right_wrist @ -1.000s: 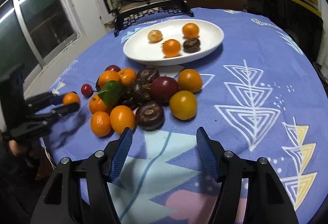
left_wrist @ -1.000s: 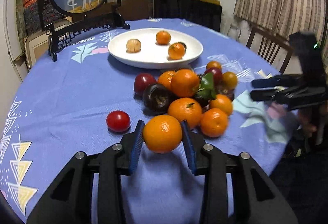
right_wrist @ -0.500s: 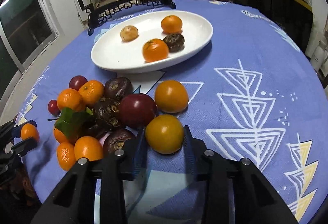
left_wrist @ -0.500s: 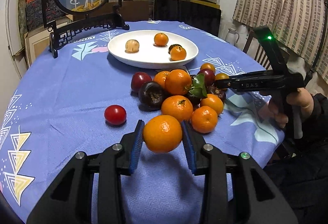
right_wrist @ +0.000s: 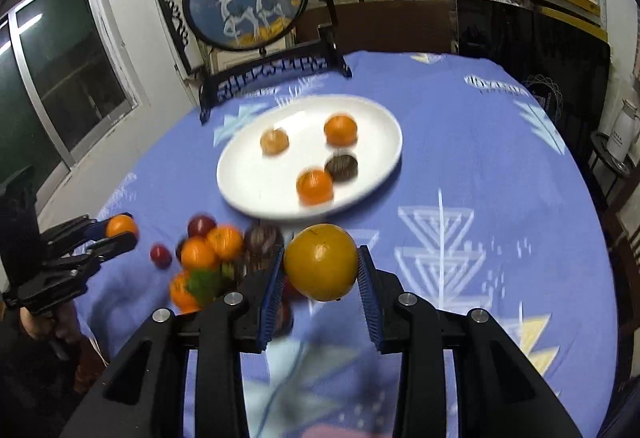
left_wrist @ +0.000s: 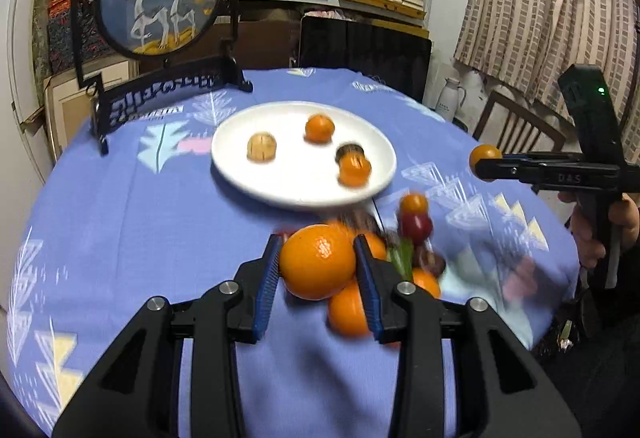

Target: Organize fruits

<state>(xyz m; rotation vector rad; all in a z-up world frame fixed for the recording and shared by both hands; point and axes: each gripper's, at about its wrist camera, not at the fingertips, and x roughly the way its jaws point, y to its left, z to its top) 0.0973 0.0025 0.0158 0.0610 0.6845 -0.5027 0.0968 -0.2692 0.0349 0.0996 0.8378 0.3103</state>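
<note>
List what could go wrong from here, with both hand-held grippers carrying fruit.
Both the left hand-held gripper with its orange and the right hand-held gripper with its yellow fruit face one plate; they could collide. A dropped round fruit might roll among the four already there.

The left gripper (left_wrist: pixel 316 270) clamps a mandarin (left_wrist: pixel 318 261) above the blurred fruit pile (left_wrist: pixel 408 238).
</note>
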